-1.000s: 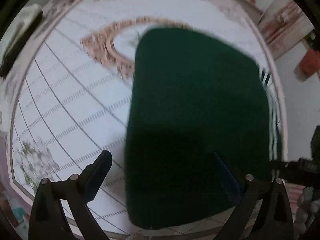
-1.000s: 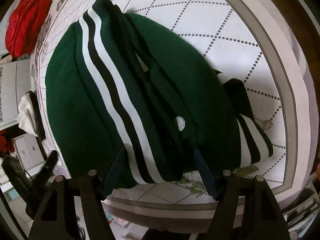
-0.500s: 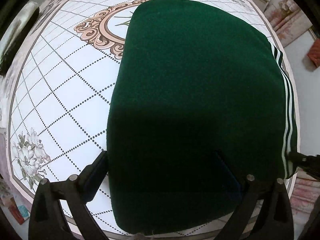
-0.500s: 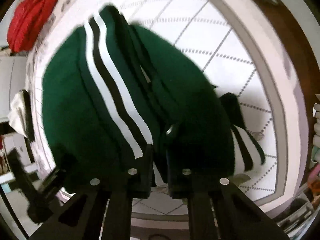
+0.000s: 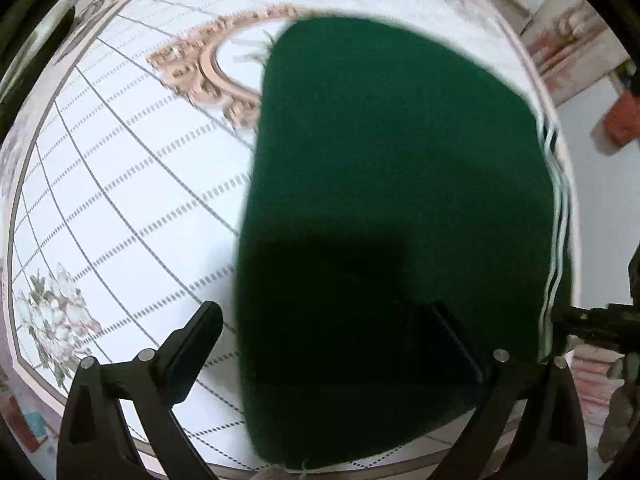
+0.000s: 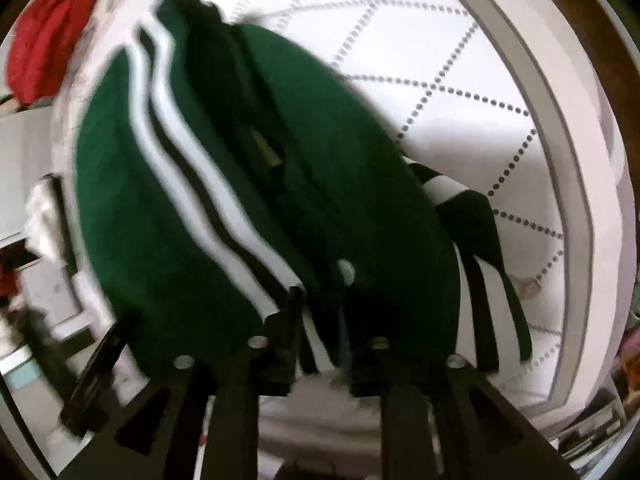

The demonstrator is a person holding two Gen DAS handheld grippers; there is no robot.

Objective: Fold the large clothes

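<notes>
In the left wrist view, the left gripper (image 5: 332, 344) stands with its black jaws spread wide and nothing between them; one finger is over the patterned surface, the other over the cloth. Just beyond lies the dark green folded garment with white and black stripes (image 5: 400, 208), its plain side up, resting flat on the white quilted cover with dotted diamond lines (image 5: 132, 208). The stripes run down the garment's right edge, where part of a black tool reaches in. Farther off, a tan scrollwork oval (image 5: 208, 64) printed on the cover is partly hidden under the garment's far corner.

In the right wrist view, the right gripper (image 6: 320, 340) has its jaws drawn close together, pinching the near edge of the garment (image 6: 340, 168) beside a small round white button (image 6: 345, 269). The picture is blurred. A striped sleeve cuff (image 6: 452, 196) sticks out to the right onto the cover (image 6: 460, 92). Far at upper left lies a red bundle of cloth (image 6: 48, 60).
</notes>
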